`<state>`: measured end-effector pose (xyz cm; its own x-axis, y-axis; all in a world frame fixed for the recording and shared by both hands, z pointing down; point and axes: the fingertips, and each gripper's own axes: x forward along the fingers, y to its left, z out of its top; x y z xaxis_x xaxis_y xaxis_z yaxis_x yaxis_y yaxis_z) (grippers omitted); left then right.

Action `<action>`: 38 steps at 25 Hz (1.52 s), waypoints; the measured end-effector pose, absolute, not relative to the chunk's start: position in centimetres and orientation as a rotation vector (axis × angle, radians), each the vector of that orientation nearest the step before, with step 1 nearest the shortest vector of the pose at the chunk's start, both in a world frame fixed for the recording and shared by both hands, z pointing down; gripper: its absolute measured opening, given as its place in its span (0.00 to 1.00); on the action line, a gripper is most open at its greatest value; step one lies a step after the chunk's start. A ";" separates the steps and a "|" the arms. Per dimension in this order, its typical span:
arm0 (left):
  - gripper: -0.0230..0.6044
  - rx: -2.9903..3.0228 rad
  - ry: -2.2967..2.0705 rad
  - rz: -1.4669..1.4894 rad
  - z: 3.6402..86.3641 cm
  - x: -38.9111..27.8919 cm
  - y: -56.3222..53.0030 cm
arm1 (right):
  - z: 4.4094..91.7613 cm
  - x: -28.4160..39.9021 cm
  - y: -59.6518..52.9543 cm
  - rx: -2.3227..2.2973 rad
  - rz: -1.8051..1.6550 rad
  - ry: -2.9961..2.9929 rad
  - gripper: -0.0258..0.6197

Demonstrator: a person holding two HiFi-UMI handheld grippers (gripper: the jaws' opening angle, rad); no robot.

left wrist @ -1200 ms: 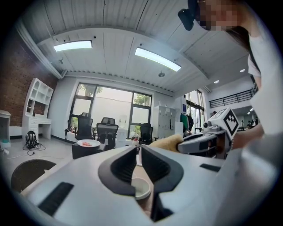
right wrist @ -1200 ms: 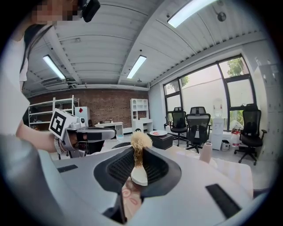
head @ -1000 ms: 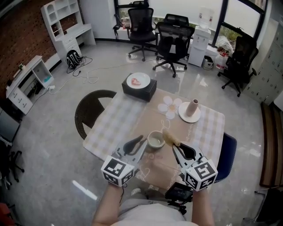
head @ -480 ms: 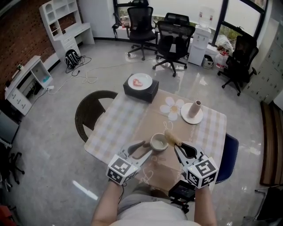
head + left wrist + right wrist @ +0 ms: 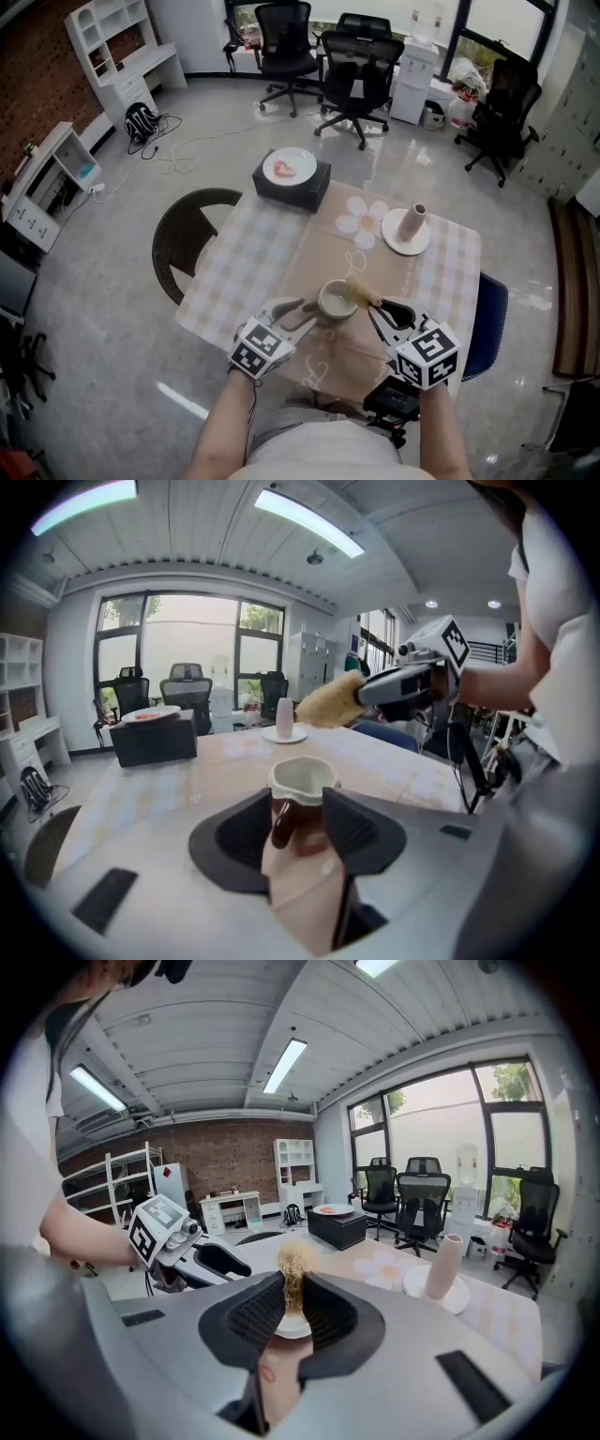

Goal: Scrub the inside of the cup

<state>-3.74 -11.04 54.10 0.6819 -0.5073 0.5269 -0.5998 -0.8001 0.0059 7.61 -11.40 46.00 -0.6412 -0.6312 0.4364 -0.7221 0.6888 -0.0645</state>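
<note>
Fingers (image 5: 354, 832) of my left gripper (image 5: 298, 810) have just been opening and now stand at their widest, one on each side of the cup (image 5: 302, 778). I see a gap on the handle side, so I judge they are not pressing on it yet. The cup stands upright on the desk (image 5: 281, 253) near the edge closest to me, its brown handle pointing back toward the gripper and its pale inside open to the top. My right gripper (image 5: 292, 1288) has its fingers (image 5: 251, 1321) clamped on a yellowish scrubber (image 5: 297, 1265), whose tuft sticks out past the tips. In the head view that tuft sits just beside the cup's rim, on the right, not inside it.

The step in hand, as I read it, is to steady the cup before any scrubbing. I would close the left fingers on the round body, not on the handle, and low enough that the rim stays free. The glaze looks smooth, so a square, firm grip matters, or the cup may twist or tip once the scrubber pushes on the wall. Only then would I bring the scrubber over the mouth, lower it in tuft first and work it round the inner wall and bottom.
</note>
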 end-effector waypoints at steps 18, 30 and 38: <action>0.15 2.746 -0.604 1.242 60.1 -2.3 -12.5 | 49.1 5.6 -11.9 0.693 0.374 -2.373 0.13; 0.15 2.739 -0.455 1.173 60.1 -2.2 -12.4 | 52.1 3.0 -12.5 0.384 0.358 -2.265 0.13; 0.15 2.729 -0.438 1.150 60.0 -2.1 -12.4 | 52.8 2.3 -13.5 0.430 0.392 -2.279 0.13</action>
<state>-2.09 -12.44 60.00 0.6638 -0.2089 0.7182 -0.3221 -0.9464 0.0223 2.35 -13.53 52.84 -0.6474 -0.1832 0.7398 -0.4200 0.8958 -0.1457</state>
